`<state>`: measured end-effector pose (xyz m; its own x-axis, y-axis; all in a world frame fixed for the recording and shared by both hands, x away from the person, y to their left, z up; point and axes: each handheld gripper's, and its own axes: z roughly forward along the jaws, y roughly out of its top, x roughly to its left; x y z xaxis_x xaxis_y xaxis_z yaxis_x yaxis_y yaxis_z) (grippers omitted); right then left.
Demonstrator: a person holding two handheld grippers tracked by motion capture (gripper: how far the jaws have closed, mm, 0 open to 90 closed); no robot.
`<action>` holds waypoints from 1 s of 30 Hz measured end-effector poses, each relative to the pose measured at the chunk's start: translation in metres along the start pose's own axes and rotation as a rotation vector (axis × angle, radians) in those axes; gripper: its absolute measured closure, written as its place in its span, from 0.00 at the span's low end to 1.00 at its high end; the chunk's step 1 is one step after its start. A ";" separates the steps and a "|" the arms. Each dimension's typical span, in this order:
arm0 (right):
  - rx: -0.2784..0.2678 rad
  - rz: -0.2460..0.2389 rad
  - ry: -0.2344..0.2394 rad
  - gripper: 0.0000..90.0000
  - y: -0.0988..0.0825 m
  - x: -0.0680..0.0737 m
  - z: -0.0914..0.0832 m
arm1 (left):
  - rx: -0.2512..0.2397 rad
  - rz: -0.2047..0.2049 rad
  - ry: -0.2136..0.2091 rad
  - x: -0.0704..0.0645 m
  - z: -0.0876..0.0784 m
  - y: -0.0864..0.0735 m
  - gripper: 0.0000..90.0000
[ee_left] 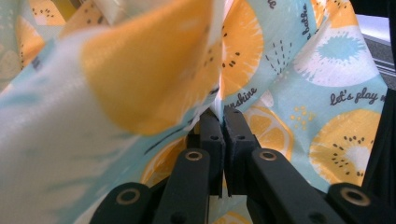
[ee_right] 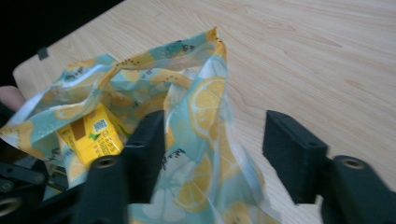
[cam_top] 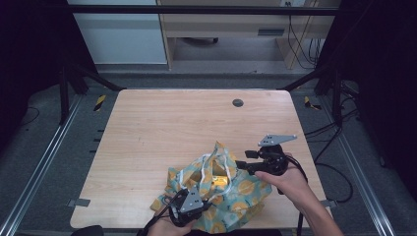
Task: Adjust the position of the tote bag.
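Note:
A light-blue cloth bag [cam_top: 231, 194] printed with lemons and oranges lies crumpled near the table's front edge. A yellow drink carton [cam_top: 219, 181] sits inside its open mouth and shows again in the right gripper view [ee_right: 93, 135]. My left gripper [cam_top: 202, 197] is at the bag's near left side, and its jaws [ee_left: 223, 119] are shut on a fold of the bag's fabric [ee_left: 140, 79]. My right gripper [cam_top: 242, 164] is at the bag's right rim. It stands open [ee_right: 217, 144], with the bag's wall [ee_right: 205, 116] loose between the jaws, one jaw inside the mouth and one outside.
The wooden table [cam_top: 162, 128] has a round grey grommet [cam_top: 238, 103] near its far edge. Bare wood stretches behind and to the left of the bag. Metal rails and cables [cam_top: 339, 162] run along the floor beside the table.

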<state>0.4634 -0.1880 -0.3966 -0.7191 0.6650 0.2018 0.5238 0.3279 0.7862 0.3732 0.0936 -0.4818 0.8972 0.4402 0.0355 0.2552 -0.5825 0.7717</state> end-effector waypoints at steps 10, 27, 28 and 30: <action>0.023 0.040 0.109 0.46 -0.023 0.004 0.018 | 0.007 0.006 0.001 0.000 0.000 -0.001 0.98; -0.134 -0.213 0.130 1.00 -0.021 0.050 -0.028 | -0.087 -0.037 -0.003 -0.008 -0.040 0.014 0.67; -0.135 -0.223 0.133 1.00 -0.023 0.053 -0.030 | -0.096 -0.040 -0.010 -0.009 -0.043 0.016 0.66; -0.132 -0.238 0.133 1.00 -0.025 0.057 -0.031 | -0.118 -0.032 -0.015 -0.012 -0.053 0.022 0.64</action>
<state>0.3957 -0.1792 -0.3868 -0.8723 0.4838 0.0708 0.2762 0.3682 0.8878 0.3493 0.1118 -0.4313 0.8949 0.4462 0.0006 0.2403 -0.4831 0.8419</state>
